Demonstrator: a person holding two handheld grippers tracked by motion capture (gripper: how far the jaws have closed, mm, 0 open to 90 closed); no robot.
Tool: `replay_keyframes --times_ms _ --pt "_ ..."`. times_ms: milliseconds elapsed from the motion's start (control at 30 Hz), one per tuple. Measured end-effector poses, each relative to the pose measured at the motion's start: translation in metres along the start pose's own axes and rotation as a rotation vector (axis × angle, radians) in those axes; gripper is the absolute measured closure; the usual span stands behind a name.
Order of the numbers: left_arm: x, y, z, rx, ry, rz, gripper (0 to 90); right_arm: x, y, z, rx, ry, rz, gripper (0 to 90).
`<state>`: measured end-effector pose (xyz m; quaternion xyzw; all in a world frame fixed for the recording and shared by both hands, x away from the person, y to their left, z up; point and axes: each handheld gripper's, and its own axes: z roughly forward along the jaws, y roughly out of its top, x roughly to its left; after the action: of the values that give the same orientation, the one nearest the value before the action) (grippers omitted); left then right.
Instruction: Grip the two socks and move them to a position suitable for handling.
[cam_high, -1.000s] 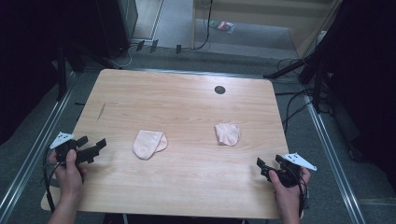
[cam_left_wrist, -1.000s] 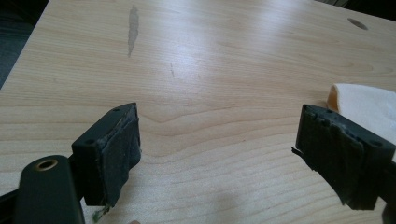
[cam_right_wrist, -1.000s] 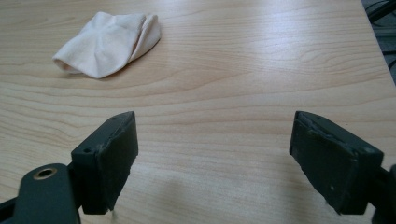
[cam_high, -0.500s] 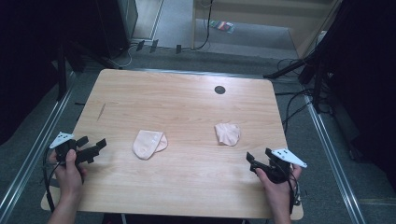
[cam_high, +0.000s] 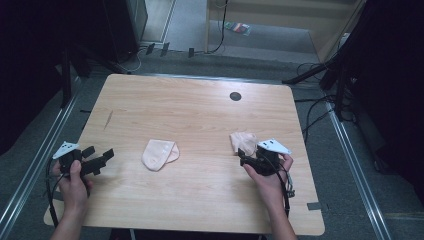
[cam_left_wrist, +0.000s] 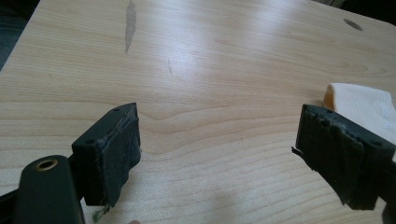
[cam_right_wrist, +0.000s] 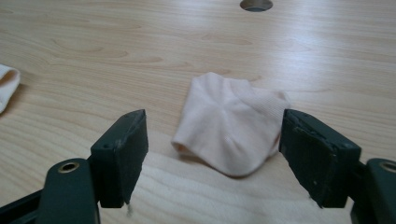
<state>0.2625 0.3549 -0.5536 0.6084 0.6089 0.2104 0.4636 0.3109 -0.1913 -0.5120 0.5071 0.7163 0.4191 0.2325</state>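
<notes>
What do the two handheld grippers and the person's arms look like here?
Both the left gripper and right gripper are black, each with two blocky padded jaws, a pale three-cornered plate on top and a black trailing cable. The forearms are bare, no sleeves visible.

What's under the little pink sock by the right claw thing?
The pink sock lies flat on the wooden table, in front of the open right gripper. Bare wood surrounds it. Anything beneath the fabric is covered, so I cannot tell.

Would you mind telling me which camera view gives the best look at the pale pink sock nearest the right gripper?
The right gripper view: the right-hand sock lies crumpled, close and centred between that gripper's open jaws. The high view shows it small, just beyond the right gripper. The left gripper view catches the other sock instead.
</notes>
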Motion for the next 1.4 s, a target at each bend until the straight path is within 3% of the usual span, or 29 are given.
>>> replay_keyframes --times_ms 167,333,667,800,833,867,900,933,1000,1067,1167,1200,1400 --pt "0.000 0.000 0.000 0.003 0.000 -0.001 14.3 0.003 0.004 0.019 0.035 0.000 -0.015 26.6" --pt "0.000 0.000 0.000 0.002 -0.001 -0.003 14.3 -0.001 0.009 0.044 0.088 -0.032 -0.014 28.1" --pt "0.000 0.000 0.000 0.001 -0.001 -0.003 14.3 -0.005 0.003 0.064 0.153 -0.067 -0.019 32.4" --pt "0.000 0.000 0.000 0.001 -0.001 -0.002 14.4 -0.004 0.000 0.064 0.139 -0.086 -0.029 37.4" --pt "0.000 0.000 0.000 0.002 -0.001 -0.003 14.3 -0.003 -0.002 0.062 0.127 -0.101 -0.028 47.0" --pt "0.000 0.000 0.000 0.002 -0.001 -0.003 14.3 -0.003 -0.002 0.062 0.127 -0.101 -0.028 47.0" --pt "0.000 0.000 0.000 0.003 -0.001 -0.002 14.3 -0.005 -0.004 0.059 0.107 -0.121 -0.017 65.3" --pt "0.000 0.000 0.000 0.003 0.000 -0.003 14.3 -0.005 -0.004 0.059 0.107 -0.121 -0.017 65.3" --pt "0.000 0.000 0.000 0.004 0.001 0.002 14.3 -0.010 -0.005 0.057 0.102 -0.127 0.002 76.5" --pt "-0.002 0.000 0.000 0.004 0.011 0.016 14.3 -0.021 -0.002 0.054 0.113 -0.075 0.076 79.1" --pt "-0.003 0.000 0.000 0.001 0.030 0.026 14.3 -0.022 -0.002 0.047 0.085 -0.063 0.093 79.4" --pt "-0.004 0.000 0.000 0.000 0.041 0.033 14.3 -0.019 -0.002 0.037 0.051 -0.050 0.091 79.4" --pt "-0.010 0.002 -0.003 -0.008 0.067 0.042 14.3 -0.007 0.005 0.006 -0.003 -0.003 0.134 79.3"
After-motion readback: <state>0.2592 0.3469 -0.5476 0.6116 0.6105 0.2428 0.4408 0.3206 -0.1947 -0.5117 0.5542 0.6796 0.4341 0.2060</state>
